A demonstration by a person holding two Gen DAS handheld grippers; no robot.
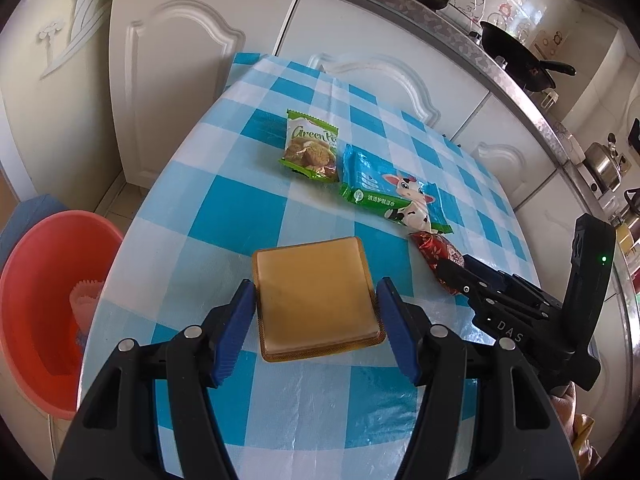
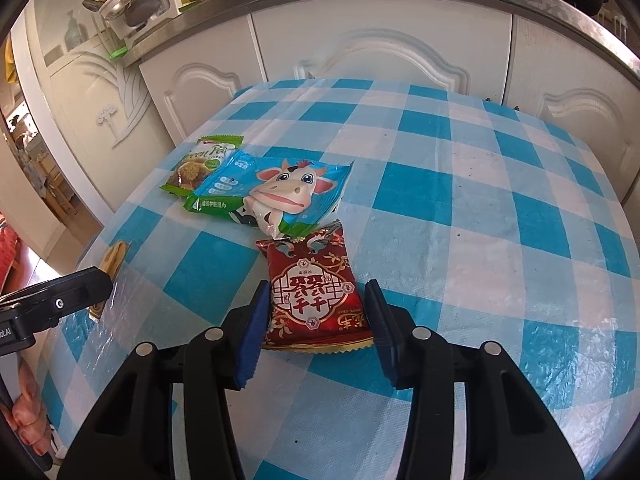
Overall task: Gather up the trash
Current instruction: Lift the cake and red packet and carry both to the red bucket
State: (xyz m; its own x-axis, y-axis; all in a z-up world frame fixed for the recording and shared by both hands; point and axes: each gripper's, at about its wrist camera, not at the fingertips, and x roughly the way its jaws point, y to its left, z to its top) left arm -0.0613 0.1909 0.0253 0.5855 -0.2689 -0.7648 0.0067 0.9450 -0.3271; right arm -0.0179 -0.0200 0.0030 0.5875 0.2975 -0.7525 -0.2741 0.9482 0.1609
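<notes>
Left gripper (image 1: 316, 320) wide open astride yellow packet (image 1: 316, 296), not gripping. Right gripper (image 2: 316, 328) open, flanking red packet (image 2: 316, 292) on checked tablecloth (image 2: 480, 240).

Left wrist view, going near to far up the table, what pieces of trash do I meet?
Tan square packet between the open left gripper fingers → red snack wrapper → cow wet-wipes pack → green cookie wrapper.

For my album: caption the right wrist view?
Open right gripper straddling a red foil snack packet on the blue-checked tablecloth.
</notes>
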